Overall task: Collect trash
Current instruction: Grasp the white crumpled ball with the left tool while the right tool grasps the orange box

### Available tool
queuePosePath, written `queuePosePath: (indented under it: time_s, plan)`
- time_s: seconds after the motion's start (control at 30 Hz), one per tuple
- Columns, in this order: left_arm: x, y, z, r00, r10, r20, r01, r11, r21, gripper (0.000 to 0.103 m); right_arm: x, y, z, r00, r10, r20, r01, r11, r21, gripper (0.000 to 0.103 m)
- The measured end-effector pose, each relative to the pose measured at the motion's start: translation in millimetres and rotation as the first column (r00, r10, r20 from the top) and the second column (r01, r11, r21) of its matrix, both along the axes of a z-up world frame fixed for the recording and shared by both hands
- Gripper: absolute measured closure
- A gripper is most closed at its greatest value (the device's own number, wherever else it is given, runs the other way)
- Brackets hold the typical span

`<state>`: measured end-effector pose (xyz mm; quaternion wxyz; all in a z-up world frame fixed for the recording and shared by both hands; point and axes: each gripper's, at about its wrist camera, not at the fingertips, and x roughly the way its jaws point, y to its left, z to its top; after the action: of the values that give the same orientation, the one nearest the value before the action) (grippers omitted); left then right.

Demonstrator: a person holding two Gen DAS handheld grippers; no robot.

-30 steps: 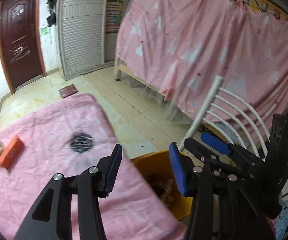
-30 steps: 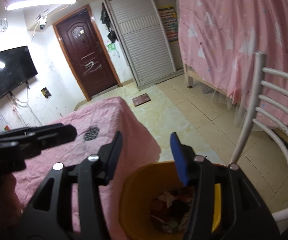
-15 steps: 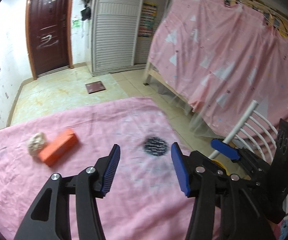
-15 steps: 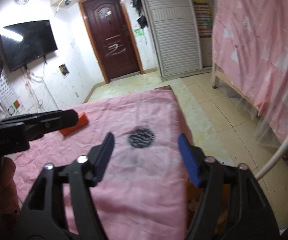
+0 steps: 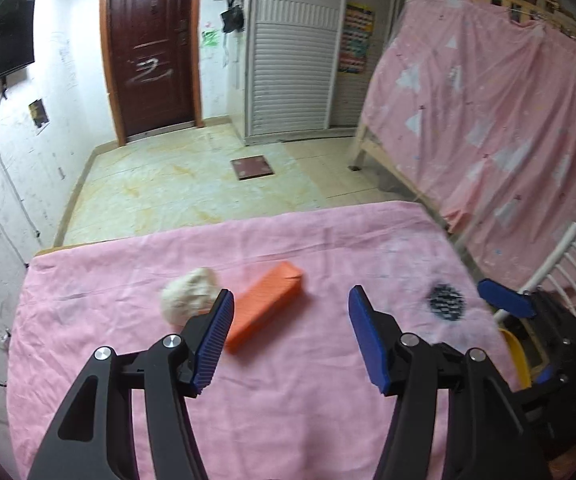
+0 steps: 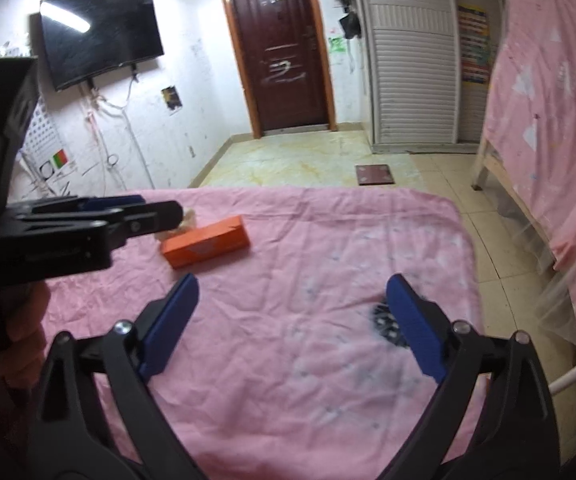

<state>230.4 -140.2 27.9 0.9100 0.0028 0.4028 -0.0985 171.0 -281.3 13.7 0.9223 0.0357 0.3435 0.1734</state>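
Trash left for you to collect is an orange box (image 5: pixel 263 310) lying flat on the pink cloth (image 5: pixel 288 420) toward its far side, with a crumpled pale wad (image 5: pixel 188 294) just beside it on the left; the yellow bin (image 5: pixel 514 354) shows only as a sliver of rim past the cloth's right edge, well apart from both pieces. Your left gripper (image 5: pixel 290 332) has nothing between its jaws, which are opening, and in its own view the box sits just beyond the left pad, not centred in the gap. Your right gripper (image 6: pixel 294 320) is also empty, jaws opening wide above bare cloth near a dark round mark (image 6: pixel 386 320). The likely trouble is a skewed approach: the box lies at an angle, so if you close across its length rather than its narrow width, it could slide or pivot out. The wad sits so near that a careless pad may shove it off the far edge, or catch both at once. Pinching low could also snag the wrinkled cloth and drag everything along. In the right view, your left gripper already hides most of the wad, so keep the two tools from colliding.
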Motion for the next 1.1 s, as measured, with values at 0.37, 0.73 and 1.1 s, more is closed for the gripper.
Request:
queuePosePath:
  time_s: [0.37, 0.73, 1.1]
  plan:
    - [37, 43, -24, 0.993, 0.098, -0.067, -0.096, 0.995, 0.032, 0.048, 29, 53, -9, 0.991, 0.127, -0.037, -0.129, 0.989, -0.07, 0.008]
    - [71, 62, -51, 0.971, 0.184, -0.155, -0.178, 0.983, 0.05, 0.042, 49, 95, -10, 0.968, 0.243, -0.063, -0.25, 0.958, -0.138, 0.008]
    - [89, 61, -67, 0.966, 0.142, -0.218, -0.145, 0.989, 0.0, 0.04, 68, 113, -19, 0.947, 0.304, -0.101, -0.316, 0.937, -0.146, 0.007]
